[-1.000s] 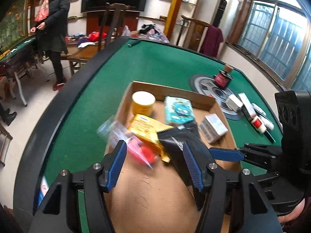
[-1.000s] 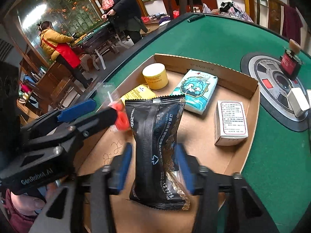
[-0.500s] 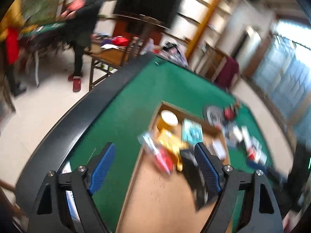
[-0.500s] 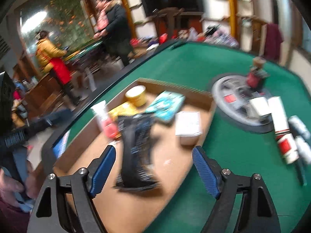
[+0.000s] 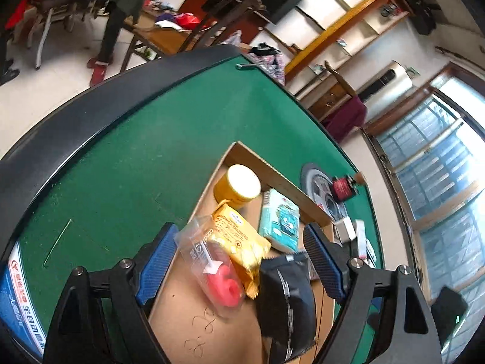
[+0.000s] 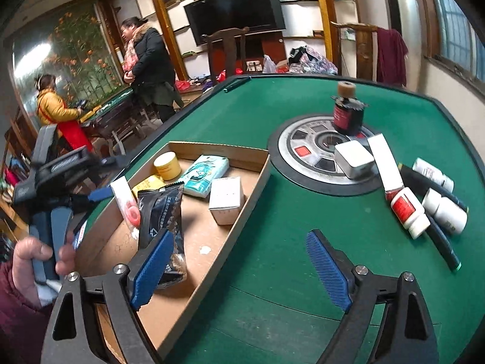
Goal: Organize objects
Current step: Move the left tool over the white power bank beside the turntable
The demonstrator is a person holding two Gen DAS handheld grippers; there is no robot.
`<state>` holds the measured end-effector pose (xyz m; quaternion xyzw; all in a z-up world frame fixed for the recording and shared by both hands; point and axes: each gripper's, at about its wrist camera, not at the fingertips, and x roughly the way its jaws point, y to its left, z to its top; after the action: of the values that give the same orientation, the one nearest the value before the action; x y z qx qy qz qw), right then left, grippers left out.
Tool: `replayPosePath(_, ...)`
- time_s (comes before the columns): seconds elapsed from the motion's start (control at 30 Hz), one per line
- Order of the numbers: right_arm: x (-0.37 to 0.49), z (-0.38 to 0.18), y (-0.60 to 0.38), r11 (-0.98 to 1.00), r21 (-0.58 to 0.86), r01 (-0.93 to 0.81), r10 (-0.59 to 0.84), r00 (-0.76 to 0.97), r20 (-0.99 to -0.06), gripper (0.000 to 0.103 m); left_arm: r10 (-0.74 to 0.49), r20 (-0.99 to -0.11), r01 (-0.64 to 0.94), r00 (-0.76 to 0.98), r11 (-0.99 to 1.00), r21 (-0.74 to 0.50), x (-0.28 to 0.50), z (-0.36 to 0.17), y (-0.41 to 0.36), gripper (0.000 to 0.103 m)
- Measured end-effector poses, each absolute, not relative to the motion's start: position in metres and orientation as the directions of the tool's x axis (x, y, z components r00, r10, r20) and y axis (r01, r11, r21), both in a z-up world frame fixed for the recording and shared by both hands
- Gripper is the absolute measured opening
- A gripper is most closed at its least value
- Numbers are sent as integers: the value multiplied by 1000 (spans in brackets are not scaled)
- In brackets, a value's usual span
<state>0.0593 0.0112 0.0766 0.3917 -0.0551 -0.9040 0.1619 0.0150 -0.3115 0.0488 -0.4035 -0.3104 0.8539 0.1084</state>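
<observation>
Both of your grippers now hang with their jaws spread wide and nothing between them. A second ago your right gripper (image 6: 239, 268) straddled the black snack pouch (image 6: 160, 209); it has since let go and pulled back, so the pouch lies flat in the cardboard tray (image 6: 242, 212), its near end by your left blue finger pad. Your left gripper (image 5: 242, 261) has also lifted away; the clear packet with the red ring (image 5: 218, 273) that it hovered over rests against the tray's left side, leaning beside the yellow biscuit pack (image 5: 239, 236).

That release reads as one placement finished: the pouch is filed with the rest. Further in, the white box (image 6: 225, 200), the teal tissue pack (image 6: 206, 174) and the yellow tin (image 6: 166, 165) sit toward the tray's far end.

Your right gripper now points over bare green felt (image 6: 288, 267), toward what is left loose. Beyond it lie the red-labelled white bottle (image 6: 407, 212), two more white bottles (image 6: 445, 209), a dark pen (image 6: 436, 230) and a long white box (image 6: 385, 163), clustered by the round control disc (image 6: 309, 157). On the disc stand a small white case (image 6: 353, 157) and a dark corked jar (image 6: 347, 112). Judging by your aim, the red-labelled bottle looks the likely next pick; it is round and may roll.
</observation>
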Motion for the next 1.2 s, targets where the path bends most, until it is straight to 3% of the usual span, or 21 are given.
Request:
replayPosePath(0.1, 58, 76, 18, -939, 248, 238, -344, -634, -692, 93, 526, -554, -7, -645, -729, -685, 25, 57, -311, 83)
replayPosePath(0.3, 60, 75, 28, -949, 230, 215, -315, -644, -697, 93, 428, -584, -44, -689, -829, -557, 42, 84, -300, 83)
replayPosePath(0.43, 69, 84, 34, -977, 121, 175, -210, -698, -685, 93, 329, -622, -36, -711, -900, -434, 60, 99, -283, 83)
replayPosePath(0.53, 85, 103, 36, -995, -30, 91, -56, -803, -593, 93, 259, -620, -45, -740, -940, -339, 81, 111, -268, 84)
replayPosePath(0.63, 101, 121, 47, -998, -60, 30, 2, -884, -468, 103, 184, -577, -62, -796, -972, -225, 104, 127, -248, 85)
replayPosePath(0.67, 100, 122, 52, -999, -32, 41, -22, -881, -473, 103, 163, -565, -60, -809, -979, -196, 107, 131, -242, 86)
replayPosePath(0.8, 69, 106, 65, -992, 68, 106, -125, -744, -656, 103, 117, -497, -75, -860, -992, -104, 125, 143, -215, 91)
replayPosePath(0.87, 71, 107, 73, -996, 44, 73, -85, -762, -642, 103, 110, -488, -80, -866, -994, -81, 128, 143, -204, 92)
replayPosePath(1.0, 74, 137, 91, -999, 3, 43, -37, -819, -572, 103, 44, -477, -26, -878, -999, -43, 130, 136, -184, 92)
replayPosePath(1.13, 96, 185, 119, -999, 38, 32, -44, -936, -349, 103, 17, -495, 0, -868, -999, -33, 128, 130, -169, 92)
replayPosePath(1.2, 96, 186, 136, -985, 134, 106, -142, -943, -301, 103, 34, -488, -8, -872, -999, -54, 130, 134, -167, 92)
